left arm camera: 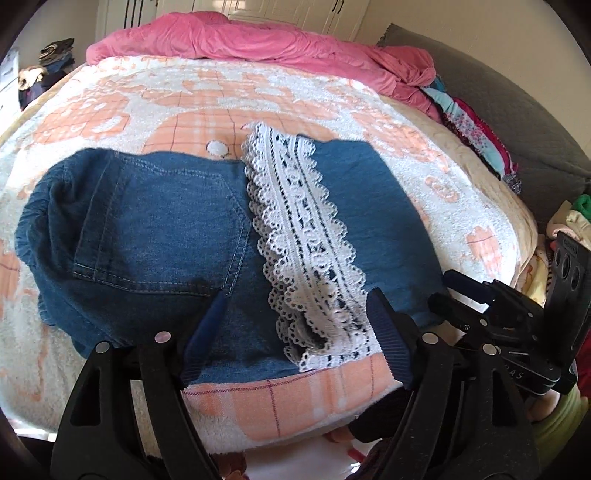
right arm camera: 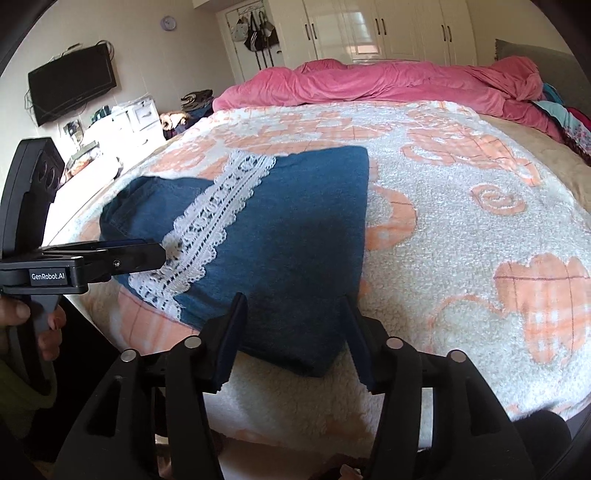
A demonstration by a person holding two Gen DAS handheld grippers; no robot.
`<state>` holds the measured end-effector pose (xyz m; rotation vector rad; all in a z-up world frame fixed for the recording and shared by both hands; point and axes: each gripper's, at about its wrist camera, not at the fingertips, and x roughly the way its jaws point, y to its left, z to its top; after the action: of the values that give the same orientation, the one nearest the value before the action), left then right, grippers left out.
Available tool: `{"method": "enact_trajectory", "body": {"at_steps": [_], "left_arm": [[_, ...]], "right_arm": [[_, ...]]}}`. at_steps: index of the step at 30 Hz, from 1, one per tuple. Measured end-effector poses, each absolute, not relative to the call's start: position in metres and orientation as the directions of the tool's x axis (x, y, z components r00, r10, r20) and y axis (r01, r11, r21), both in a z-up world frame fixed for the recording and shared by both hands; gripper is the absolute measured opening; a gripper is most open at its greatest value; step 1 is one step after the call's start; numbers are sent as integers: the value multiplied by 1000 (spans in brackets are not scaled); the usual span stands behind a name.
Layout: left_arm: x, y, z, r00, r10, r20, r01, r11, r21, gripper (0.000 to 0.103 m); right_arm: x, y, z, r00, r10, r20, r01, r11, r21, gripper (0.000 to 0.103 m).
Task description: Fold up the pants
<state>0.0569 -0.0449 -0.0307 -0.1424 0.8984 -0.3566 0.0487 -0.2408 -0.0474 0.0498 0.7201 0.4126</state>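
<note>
The blue denim pants (left arm camera: pixel 155 229) lie folded flat on the peach-and-white blanket (left arm camera: pixel 207 96), with a white lace trim (left arm camera: pixel 303 236) running across them. My left gripper (left arm camera: pixel 295 328) is open at the near edge of the pants, and the denim and the lace end lie loose between its fingers. In the right wrist view the pants (right arm camera: pixel 295 206) show their near right corner between the fingers of my open right gripper (right arm camera: pixel 295 325), whose pads stand clear of the cloth. The left gripper (right arm camera: pixel 159 253) reaches in over the lace (right arm camera: pixel 221 206). The right gripper (left arm camera: pixel 448 291) appears at the pants' right edge.
A crumpled pink duvet (right arm camera: pixel 388 81) lies along the far side of the bed. Colourful clothes (left arm camera: pixel 476 136) are piled by a grey padded headboard (left arm camera: pixel 517 110) on the right. A wall TV (right arm camera: pixel 70 85), white drawers (right arm camera: pixel 140 118) and wardrobes (right arm camera: pixel 388 29) stand beyond. A hand (right arm camera: pixel 44 332) holds the left gripper's handle.
</note>
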Motion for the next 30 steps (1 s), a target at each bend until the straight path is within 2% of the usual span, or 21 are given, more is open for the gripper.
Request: {"method": "enact_trajectory", "body": {"at_steps": [4,6,10,13,19,22,30], "left_arm": [[53,-43,-24,585,-368,-723,244,930,-276,73],[51,-41,-21,591,-367,-718,241,930,-277,74],[48,-38,-17,604,-359,-711,238,933,-269,77],[46,-35,-14,612,-354,-707,236,935,-264,81],[39,-26,-9,625,-352,-697,222,936,-273,88],[33,-16,-6,635,-334,-696,200,942,-270,92],[10,31,11,703,-273,-657,110,954,-279,93]], "right_arm": [[43,-244,-37,692,374,-618,-337,924,182,58],[42,-246,-33,704,354,-616,-321,932,169,64],[42,-250,-30,709,341,-618,-298,938,177,66],[42,-253,-28,710,340,-617,-283,940,192,79],[41,-255,-15,732,331,-595,-274,943,188,86],[42,-256,-9,737,336,-586,-269,942,202,93],[54,-250,4,732,360,-579,-280,933,226,93]]}}
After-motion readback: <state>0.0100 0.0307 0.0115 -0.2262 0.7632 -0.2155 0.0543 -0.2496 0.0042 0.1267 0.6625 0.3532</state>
